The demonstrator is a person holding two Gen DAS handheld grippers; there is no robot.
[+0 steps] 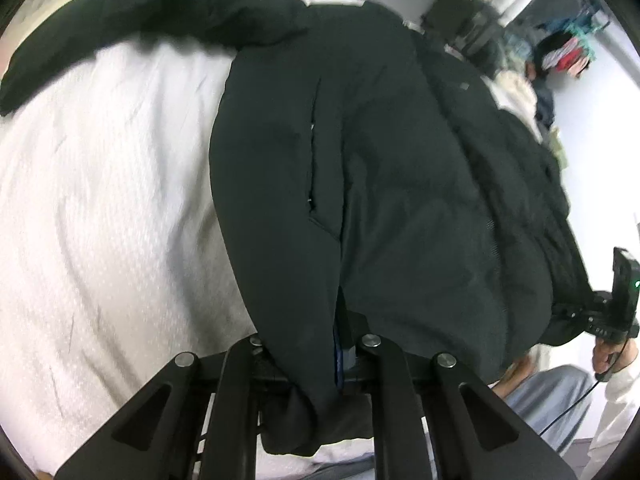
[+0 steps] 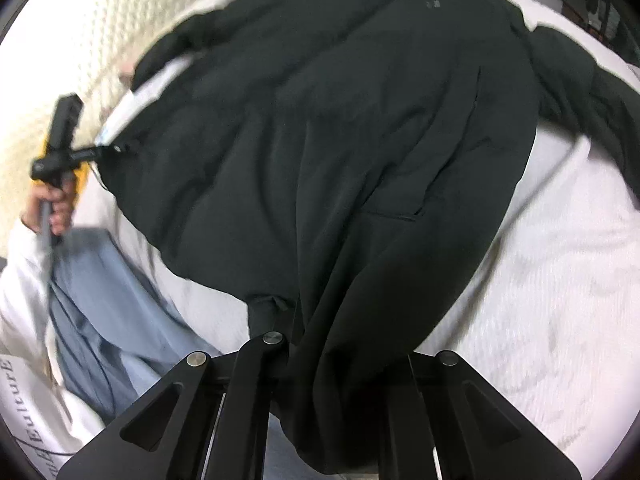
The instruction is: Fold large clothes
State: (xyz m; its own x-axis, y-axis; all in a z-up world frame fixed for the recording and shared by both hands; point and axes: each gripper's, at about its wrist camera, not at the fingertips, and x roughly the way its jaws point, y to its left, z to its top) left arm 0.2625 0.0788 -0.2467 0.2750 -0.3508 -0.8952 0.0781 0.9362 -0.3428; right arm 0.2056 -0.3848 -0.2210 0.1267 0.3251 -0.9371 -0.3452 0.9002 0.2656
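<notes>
While both hand-held grippers point steeply down at the bed (image 1: 100, 200), the dark jacket (image 1: 380, 168) lies spread on the white bedding, stretching away from them. The left hand-held gripper (image 1: 320, 364) is clenched on a bunched fold of the hem at the near edge, cloth pinched between its jaws. The right hand-held gripper (image 2: 320, 360) is likewise clamped on hem cloth at the same near edge, further along it; in the left wrist view it shows at the far right, gripped by a hand (image 1: 612, 354).

So the jacket's long axis, hem to collar, runs straight out from both hand-held grippers, with one sleeve (image 1: 140, 20) flung sideways at the far end. Neither hand is nearer: both hold the same edge, well apart. Any fold, I judge, must carry this hem forward along that axis toward the collar, both hands travelling together.
</notes>
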